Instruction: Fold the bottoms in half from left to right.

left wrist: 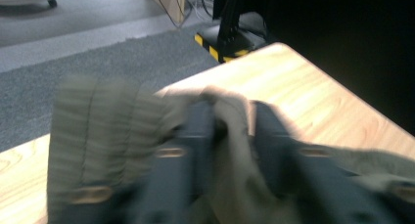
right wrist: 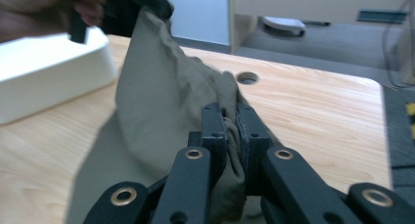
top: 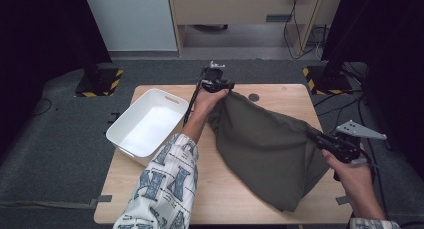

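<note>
cloth [top: 260,144]: olive, lying spread on surface [top: 150,189], right of white bin [top: 145,126] | right gripper [right wrist: 230,123]: fingers clamping its edge | left gripper [left wrist: 232,121]: fingers standing apart, cloth between them | advice: keeping right-side tension while re-gripping the far corner | writing: none legible

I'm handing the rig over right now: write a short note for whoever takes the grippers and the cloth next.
Right gripper: shut on a bunched edge of the olive cloth.
Left gripper: jaws apart, cloth still between them, at the table's far edge.
Cloth: stretched between both, lower part draped on the table.
White bin: left of the cloth, nothing in it.
Done: cloth lifted and spread.
Left: probably fold it or bin it.
</note>
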`<state>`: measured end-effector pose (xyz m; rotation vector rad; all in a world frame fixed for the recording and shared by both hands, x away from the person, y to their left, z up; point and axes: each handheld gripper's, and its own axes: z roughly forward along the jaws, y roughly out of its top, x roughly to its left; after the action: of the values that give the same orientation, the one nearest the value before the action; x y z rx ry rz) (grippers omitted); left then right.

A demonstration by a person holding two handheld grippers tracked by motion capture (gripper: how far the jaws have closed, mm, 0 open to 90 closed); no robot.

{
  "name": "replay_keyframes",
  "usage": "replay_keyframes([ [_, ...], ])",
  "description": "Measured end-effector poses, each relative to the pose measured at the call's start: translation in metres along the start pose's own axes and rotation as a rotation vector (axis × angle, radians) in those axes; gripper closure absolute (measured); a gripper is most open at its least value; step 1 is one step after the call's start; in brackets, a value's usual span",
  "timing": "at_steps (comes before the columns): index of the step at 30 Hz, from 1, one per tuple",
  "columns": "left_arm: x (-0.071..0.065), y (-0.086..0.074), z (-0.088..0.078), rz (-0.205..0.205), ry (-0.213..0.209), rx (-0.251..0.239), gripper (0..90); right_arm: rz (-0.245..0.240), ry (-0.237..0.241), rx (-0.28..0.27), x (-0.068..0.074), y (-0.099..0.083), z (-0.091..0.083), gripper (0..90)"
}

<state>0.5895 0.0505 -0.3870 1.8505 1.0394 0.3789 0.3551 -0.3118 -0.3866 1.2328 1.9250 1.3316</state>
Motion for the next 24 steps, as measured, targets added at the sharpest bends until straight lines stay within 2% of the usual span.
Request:
replay_keyframes([
  [1,-0.001,0.002,-0.001,-0.001,-0.001,-0.009,37.9,0.008,-0.009,0.009,-0.003,-0.002,0.003,84.6],
  [3,-0.003,0.004,-0.006,0.000,-0.004,-0.022,31.3,-0.011,-0.042,0.042,-0.009,-0.006,0.009,84.6],
  [5,-0.007,0.005,-0.012,0.011,-0.012,-0.024,28.4,-0.016,-0.061,0.072,-0.015,-0.011,0.014,84.6],
  [8,-0.015,0.003,-0.024,0.034,-0.021,-0.038,26.4,-0.007,-0.086,0.091,-0.025,-0.017,0.018,84.5],
  [10,-0.018,-0.001,-0.031,0.037,-0.035,-0.037,23.8,-0.002,-0.092,0.093,-0.030,-0.020,0.018,84.5],
  [14,-0.021,-0.010,-0.048,0.043,-0.038,-0.051,22.5,0.015,-0.100,0.102,-0.036,-0.022,0.017,84.0],
  [20,-0.025,-0.031,-0.070,0.036,-0.037,-0.065,22.2,0.016,-0.124,0.133,-0.048,-0.032,0.020,83.8],
  [24,-0.026,-0.046,-0.082,0.046,-0.046,-0.065,21.8,0.033,-0.137,0.156,-0.056,-0.042,0.023,83.7],
])
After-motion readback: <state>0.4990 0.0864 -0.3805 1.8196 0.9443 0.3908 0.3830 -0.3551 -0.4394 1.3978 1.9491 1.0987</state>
